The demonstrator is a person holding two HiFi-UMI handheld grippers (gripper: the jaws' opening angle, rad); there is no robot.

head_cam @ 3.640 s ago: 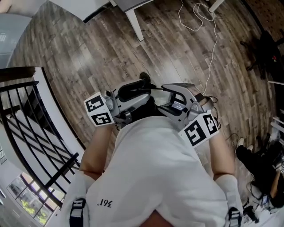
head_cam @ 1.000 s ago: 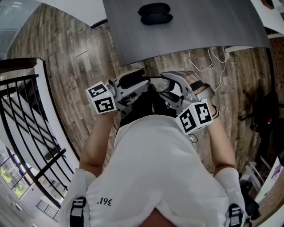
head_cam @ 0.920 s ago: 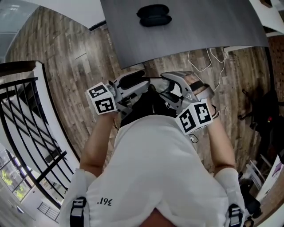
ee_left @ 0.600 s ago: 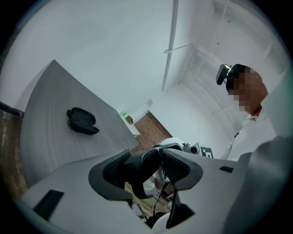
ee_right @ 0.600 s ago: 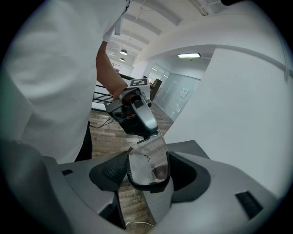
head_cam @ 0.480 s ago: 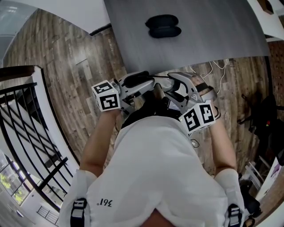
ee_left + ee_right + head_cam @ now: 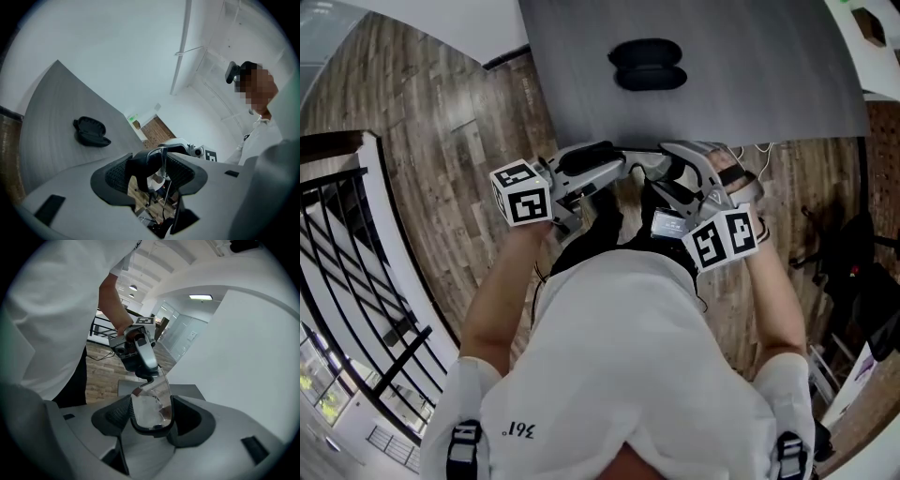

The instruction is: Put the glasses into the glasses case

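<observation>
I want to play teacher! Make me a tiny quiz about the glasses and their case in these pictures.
1. True or false: the glasses case lies shut on the grey table.
2. What holds the glasses? A) one tool only B) both tools C) nothing, they lie on the floor.
3. Fill in: the glasses are not yet inside the ____.

Key
1. False: it lies open.
2. B: the left tool and the right tool each grip them.
3. case
</observation>
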